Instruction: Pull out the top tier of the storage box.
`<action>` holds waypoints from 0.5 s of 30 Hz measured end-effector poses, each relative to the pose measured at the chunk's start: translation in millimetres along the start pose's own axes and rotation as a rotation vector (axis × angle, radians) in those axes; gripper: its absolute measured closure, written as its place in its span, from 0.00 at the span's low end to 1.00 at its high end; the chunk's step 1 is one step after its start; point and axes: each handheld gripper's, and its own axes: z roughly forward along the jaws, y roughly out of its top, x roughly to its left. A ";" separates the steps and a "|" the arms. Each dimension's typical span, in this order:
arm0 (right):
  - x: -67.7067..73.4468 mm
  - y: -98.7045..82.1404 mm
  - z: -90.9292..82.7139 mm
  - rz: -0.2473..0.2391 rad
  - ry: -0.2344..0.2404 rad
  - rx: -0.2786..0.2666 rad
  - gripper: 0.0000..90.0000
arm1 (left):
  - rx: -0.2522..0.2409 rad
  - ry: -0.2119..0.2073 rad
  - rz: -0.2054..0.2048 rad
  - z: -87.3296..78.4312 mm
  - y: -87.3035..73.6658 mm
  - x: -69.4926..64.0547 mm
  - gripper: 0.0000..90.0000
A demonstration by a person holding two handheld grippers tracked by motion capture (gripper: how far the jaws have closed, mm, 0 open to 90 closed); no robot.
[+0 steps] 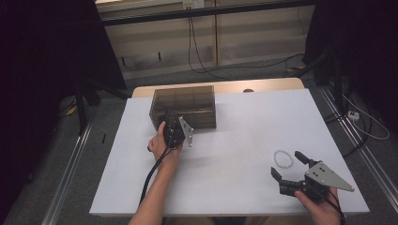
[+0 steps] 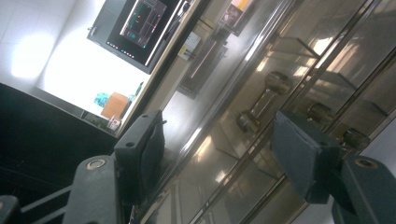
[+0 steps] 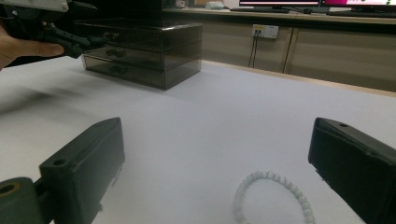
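White table (image 1: 234, 140) first, and at its far left sits the smoky drawer box (image 1: 184, 106), contents hidden behind dark plastic, knobs showing. The left gripper (image 1: 170, 123) is right up against the box front, jaws parted with a knob between them, nothing pinched. Near right, the right gripper (image 1: 287, 165) lies low, jaws wide apart, bead bracelet (image 1: 283, 159) lying flat between the tips, untouched.

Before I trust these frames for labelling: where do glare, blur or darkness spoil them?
High view: dim, edges black. Left gripper view: tilted, window glare top left, reflections streak the drawer box. Right gripper view: the near tongs and bracelet look soft, the other hand blurred.
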 end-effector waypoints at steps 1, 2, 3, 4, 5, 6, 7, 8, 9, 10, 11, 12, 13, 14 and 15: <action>0.1 0.0 -0.1 -0.001 -0.003 0.001 0.03 | 0.004 -0.002 -0.001 0.7 -0.8 -0.5 0.39; 0.2 0.0 -0.1 -0.001 -0.001 0.002 0.03 | 0.004 -0.002 -0.001 0.7 -0.8 -0.5 0.39; 0.3 0.0 0.0 -0.002 0.001 0.001 0.03 | 0.004 -0.003 0.010 1.4 -1.2 0.0 0.40; 0.3 0.0 0.0 -0.002 0.001 0.001 0.03 | 0.004 -0.003 0.010 1.4 -1.2 0.0 0.40; 0.5 0.0 0.2 -0.005 0.000 0.003 0.03 | 0.007 0.000 0.011 2.1 -1.9 -0.2 0.40; 0.5 -0.1 0.3 -0.004 0.002 0.002 0.03 | 0.003 0.005 0.014 2.7 -2.1 0.3 0.40; 0.6 0.0 0.3 -0.005 0.003 0.002 0.03 | 0.005 0.007 0.015 2.8 -2.2 0.6 0.40; 0.6 0.0 0.3 -0.007 0.001 0.002 0.03 | 0.005 0.007 0.015 2.8 -2.2 0.6 0.40; 0.4 0.0 0.1 -0.007 0.001 0.000 0.03 | 0.011 0.020 0.028 3.3 -2.7 0.8 0.40; 0.3 0.0 -0.1 -0.006 0.002 0.001 0.03 | 0.004 0.017 0.027 4.3 -3.2 1.0 0.40; 0.2 0.1 -0.3 -0.007 0.001 -0.001 0.03 | 0.013 0.015 0.030 4.2 -3.5 1.5 0.40; 0.1 0.2 -0.4 -0.006 0.000 -0.001 0.03 | 0.013 0.015 0.030 4.2 -3.5 1.5 0.40; 0.1 0.2 -0.4 -0.004 0.000 -0.002 0.03 | 0.012 0.022 0.034 5.0 -4.1 2.8 0.41; 0.1 0.2 -0.4 -0.004 0.000 -0.002 0.03 | 0.012 0.022 0.034 5.0 -4.1 2.8 0.41; -0.1 0.2 -0.4 -0.003 -0.001 -0.002 0.03 | 0.006 0.025 0.033 6.0 -4.8 2.1 0.42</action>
